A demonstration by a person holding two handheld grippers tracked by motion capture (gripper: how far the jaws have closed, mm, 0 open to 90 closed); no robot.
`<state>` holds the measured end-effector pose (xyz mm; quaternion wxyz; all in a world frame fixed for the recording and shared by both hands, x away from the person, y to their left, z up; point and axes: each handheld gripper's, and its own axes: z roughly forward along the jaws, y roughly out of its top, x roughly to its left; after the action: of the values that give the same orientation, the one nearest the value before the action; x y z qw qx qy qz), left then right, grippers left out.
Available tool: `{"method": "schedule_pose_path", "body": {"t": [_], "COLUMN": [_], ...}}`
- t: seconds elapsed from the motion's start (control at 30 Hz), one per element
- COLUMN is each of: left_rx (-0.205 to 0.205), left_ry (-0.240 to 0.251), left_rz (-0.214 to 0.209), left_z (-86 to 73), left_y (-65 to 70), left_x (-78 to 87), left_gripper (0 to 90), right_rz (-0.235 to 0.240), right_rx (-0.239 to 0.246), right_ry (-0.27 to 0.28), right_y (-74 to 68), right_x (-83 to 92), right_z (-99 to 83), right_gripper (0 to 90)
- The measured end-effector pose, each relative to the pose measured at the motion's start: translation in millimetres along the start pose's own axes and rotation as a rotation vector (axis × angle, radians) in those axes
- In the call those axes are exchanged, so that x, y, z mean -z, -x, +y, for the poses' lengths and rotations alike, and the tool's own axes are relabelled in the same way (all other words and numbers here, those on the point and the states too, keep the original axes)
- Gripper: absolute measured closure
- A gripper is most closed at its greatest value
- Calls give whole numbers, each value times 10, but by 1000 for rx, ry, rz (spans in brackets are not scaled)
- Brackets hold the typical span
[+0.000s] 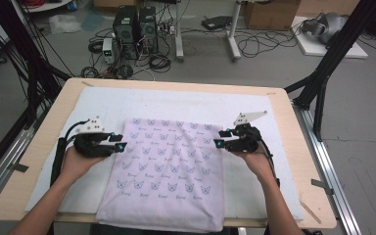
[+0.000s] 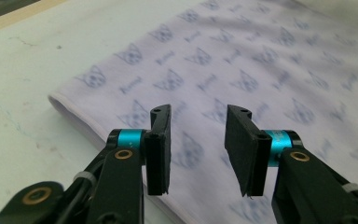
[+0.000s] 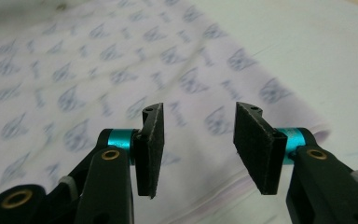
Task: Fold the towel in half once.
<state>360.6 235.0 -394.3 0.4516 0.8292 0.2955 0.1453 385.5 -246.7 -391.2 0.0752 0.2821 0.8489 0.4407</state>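
Note:
A folded pale lilac cloth (image 1: 166, 171) printed with small blue cat faces lies flat on the white mat, reaching to the table's front edge. My left gripper (image 1: 119, 142) hovers at the cloth's left edge, pointing inward; its jaws stand open with nothing between them, the cloth (image 2: 242, 70) spread beneath. My right gripper (image 1: 219, 139) sits at the cloth's right edge, pointing inward, jaws open and empty above the folded cloth (image 3: 121, 70). Black pads (image 2: 161, 149) and pads (image 3: 256, 144) are bare.
A white mat (image 1: 103, 105) covers most of the wooden table (image 1: 293, 147). Beyond the table's far edge the floor holds computer towers (image 1: 134, 29), tangled cables and cardboard boxes. Black frame struts (image 1: 323, 73) stand at both far corners.

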Motion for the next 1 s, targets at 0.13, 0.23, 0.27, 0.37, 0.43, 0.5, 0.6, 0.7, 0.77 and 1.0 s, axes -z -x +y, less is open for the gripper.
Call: {"method": "schedule_pose_path", "body": {"t": [0.13,0.23,0.27,0.37,0.43,0.5,0.6,0.7,0.77,1.0], "left_rx": [61,90,98,172,210,228,213,190,173,209], "left_ry": [-31,-75,-76,-76,-113,-131,-136,-129,-133,-8], "left_rz": [21,45,73,107,108,100,118,85,101,156], "left_z": [135,160,148,49,-26,-74,-75,-61,-45,71], "left_y": [-307,-499,-544,-678,-736,-751,-724,-688,-660,-682], "left_x": [-245,-421,-463,-556,-621,-677,-718,-744,-753,-606], "left_gripper": [658,649,628,550,478,442,466,810,857,865], "right_rz": [-27,-66,-75,-82,-87,-91,-74,-59,-31,-140], "right_rx": [-26,-22,-25,-54,-74,-102,-134,-118,-102,-38], "right_ry": [-38,-59,-70,-83,-105,-132,-150,-140,-144,-82], "right_y": [250,409,455,578,645,693,723,690,669,664], "right_x": [-147,-238,-268,-350,-416,-469,-551,-570,-592,-397], "right_z": [141,183,178,106,44,-13,-70,-78,-55,183], "right_gripper": [479,458,450,429,405,395,421,731,838,860]}}
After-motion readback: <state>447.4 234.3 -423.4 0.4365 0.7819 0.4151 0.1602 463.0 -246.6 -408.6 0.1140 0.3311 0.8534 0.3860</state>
